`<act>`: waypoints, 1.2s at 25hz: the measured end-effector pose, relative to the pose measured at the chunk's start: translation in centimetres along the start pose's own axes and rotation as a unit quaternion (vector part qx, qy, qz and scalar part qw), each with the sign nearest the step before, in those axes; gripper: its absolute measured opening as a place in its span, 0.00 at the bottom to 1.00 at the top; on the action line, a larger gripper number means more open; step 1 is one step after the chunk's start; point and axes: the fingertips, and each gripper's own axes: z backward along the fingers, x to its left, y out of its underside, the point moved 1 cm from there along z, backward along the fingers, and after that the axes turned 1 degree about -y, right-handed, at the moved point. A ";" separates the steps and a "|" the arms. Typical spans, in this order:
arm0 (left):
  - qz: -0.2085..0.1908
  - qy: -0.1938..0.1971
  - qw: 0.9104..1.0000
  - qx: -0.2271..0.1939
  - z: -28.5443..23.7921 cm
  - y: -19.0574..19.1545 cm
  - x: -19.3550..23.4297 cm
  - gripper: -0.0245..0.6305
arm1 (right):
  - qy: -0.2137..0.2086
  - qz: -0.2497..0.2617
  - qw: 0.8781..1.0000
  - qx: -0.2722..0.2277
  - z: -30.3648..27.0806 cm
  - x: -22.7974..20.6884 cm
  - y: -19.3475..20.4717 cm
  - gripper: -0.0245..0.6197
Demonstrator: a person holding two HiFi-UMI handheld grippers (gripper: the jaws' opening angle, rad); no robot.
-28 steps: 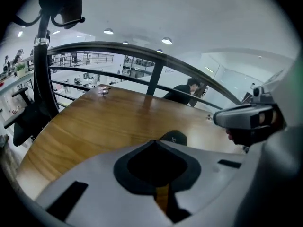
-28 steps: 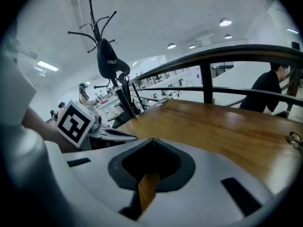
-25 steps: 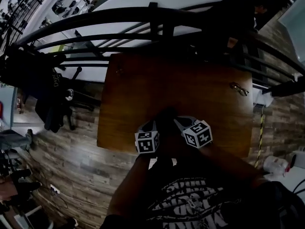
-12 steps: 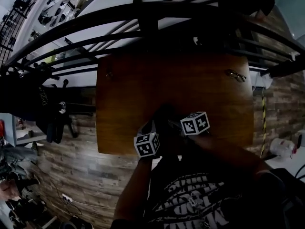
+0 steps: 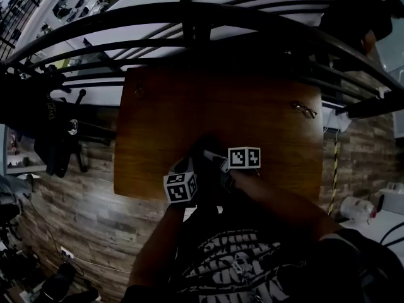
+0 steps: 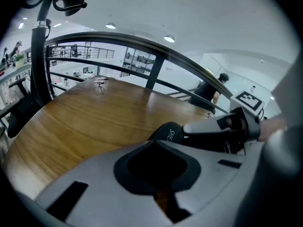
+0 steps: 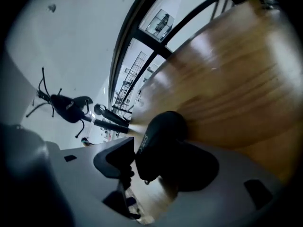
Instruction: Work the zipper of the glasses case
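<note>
A black glasses case (image 5: 207,151) lies near the front edge of the wooden table (image 5: 164,118). My left gripper (image 5: 194,169) sits at the case's near left side. In the left gripper view its jaws are closed together (image 6: 156,150), with the lettered end of the case (image 6: 169,132) just beyond the tips; whether they pinch an edge is hidden. My right gripper (image 5: 219,163) comes in from the right. Its jaws (image 7: 165,151) have just been opening and now stand apart around the case (image 7: 161,136), with a small zipper pull (image 7: 145,181) hanging under the case.
A pair of glasses (image 5: 305,110) lies at the table's far right. A dark metal railing (image 5: 189,24) curves behind the table. The right gripper (image 6: 222,131) reaches across in the left gripper view. The person's body fills the space in front of the table.
The right gripper has rolled, its marker cube turning to show a flatter face, and it has dropped lower beside the case. The left gripper stays at the case.
</note>
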 end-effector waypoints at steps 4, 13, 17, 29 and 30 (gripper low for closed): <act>0.000 0.005 1.000 0.003 -0.1 0.1 0.0 0.05 | 0.013 -0.016 1.000 0.018 -0.5 -0.2 -0.2 0.47; 0.012 0.039 0.999 -0.002 0.3 0.3 -0.5 0.05 | 0.012 -0.015 0.999 0.034 -3.2 -0.5 0.8 0.56; 0.001 0.065 0.998 0.020 0.3 0.9 -0.7 0.05 | -0.014 0.015 0.999 0.045 -3.3 -0.8 0.8 0.50; 0.040 0.194 0.980 0.004 7.1 -1.3 -2.0 0.33 | -0.140 0.129 0.981 0.032 2.4 6.4 2.0 0.47; 0.027 0.206 0.978 0.004 8.0 -1.9 -2.6 0.36 | -0.151 0.143 0.978 0.028 3.3 7.5 2.1 0.47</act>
